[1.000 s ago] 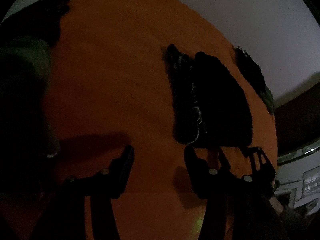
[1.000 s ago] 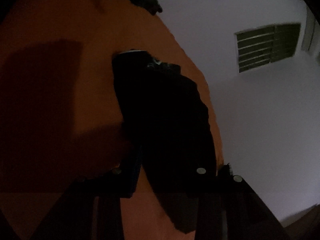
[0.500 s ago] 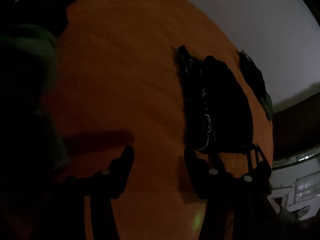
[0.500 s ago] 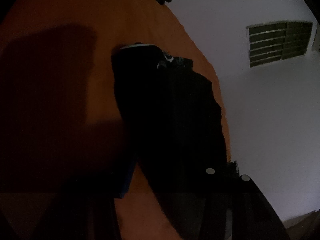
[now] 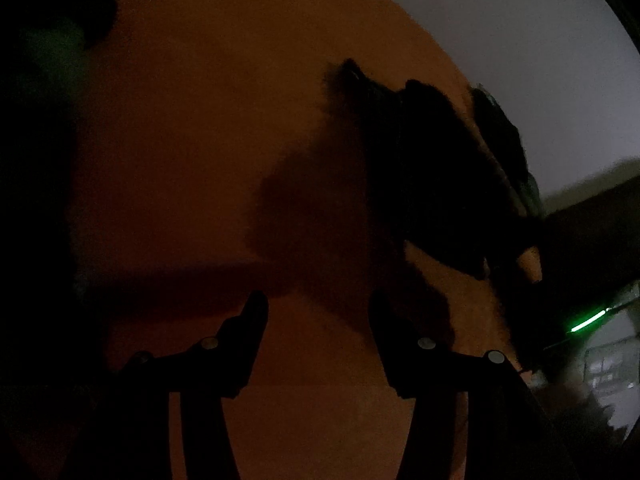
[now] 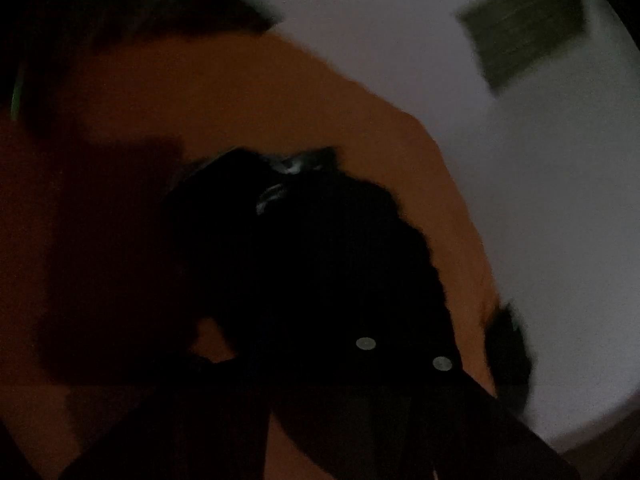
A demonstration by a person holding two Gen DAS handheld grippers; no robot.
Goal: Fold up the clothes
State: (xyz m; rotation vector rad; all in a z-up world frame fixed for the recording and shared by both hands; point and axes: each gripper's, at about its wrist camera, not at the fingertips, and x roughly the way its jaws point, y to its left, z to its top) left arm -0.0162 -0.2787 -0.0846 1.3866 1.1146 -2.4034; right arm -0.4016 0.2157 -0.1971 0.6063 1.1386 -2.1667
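Observation:
A black garment (image 5: 420,168) lies on the orange bed cover (image 5: 200,120), its near end raised off the cover and casting a broad shadow. In the right wrist view the same black garment (image 6: 320,260) bunches up against my right gripper (image 6: 308,340), which is shut on its near edge; the fingers are nearly lost in the dark cloth. My left gripper (image 5: 317,304) hovers open over bare orange cover, short of the garment, with nothing between its fingers.
A dark pile of clothes (image 5: 80,0) sits at the far left corner of the cover. Another dark garment (image 5: 500,128) lies along the right edge. A white wall with a slatted vent (image 6: 524,28) stands beyond the bed.
My right gripper has shut on the black garment's near edge and risen, pulling that end up off the cover. The left gripper stays open and has shifted only slightly.

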